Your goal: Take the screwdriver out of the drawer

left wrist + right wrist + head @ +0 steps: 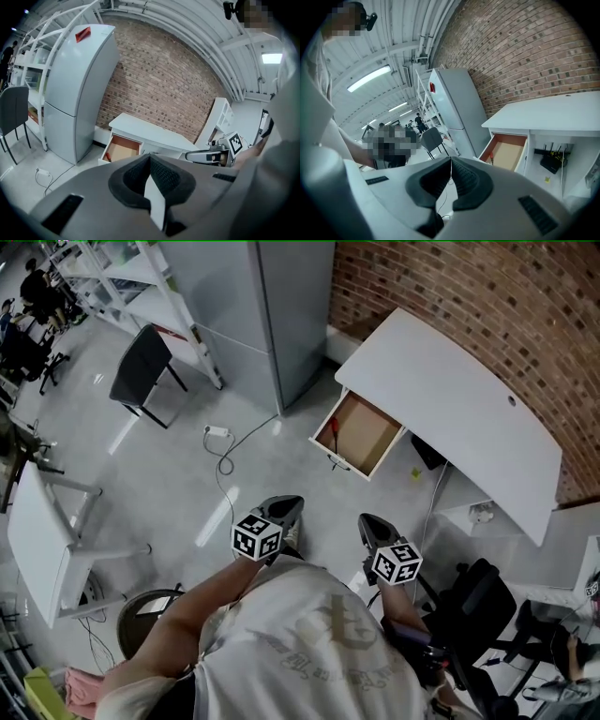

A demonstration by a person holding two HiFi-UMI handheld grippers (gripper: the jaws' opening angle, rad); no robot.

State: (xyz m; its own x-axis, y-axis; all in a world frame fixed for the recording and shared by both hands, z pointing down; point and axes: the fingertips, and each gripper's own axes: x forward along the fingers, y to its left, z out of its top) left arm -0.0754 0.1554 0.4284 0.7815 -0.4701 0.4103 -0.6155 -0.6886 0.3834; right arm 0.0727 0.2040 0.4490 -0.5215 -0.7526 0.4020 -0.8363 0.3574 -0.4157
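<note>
Where the fingers point — drawer [359, 434]: pulled out of the white desk [450, 399], well ahead of both pairs of fingers.
Screwdriver [331, 439]: red handle; it lies inside the drawer at its left side, well apart from the fingertips.
Left gripper [150, 158]: fingers pressed together at the tips, nothing pinched, in the air above the floor [187, 474].
Right gripper [451, 161]: fingers closed on each other, empty — near the left one and aimed toward the drawer.
</note>
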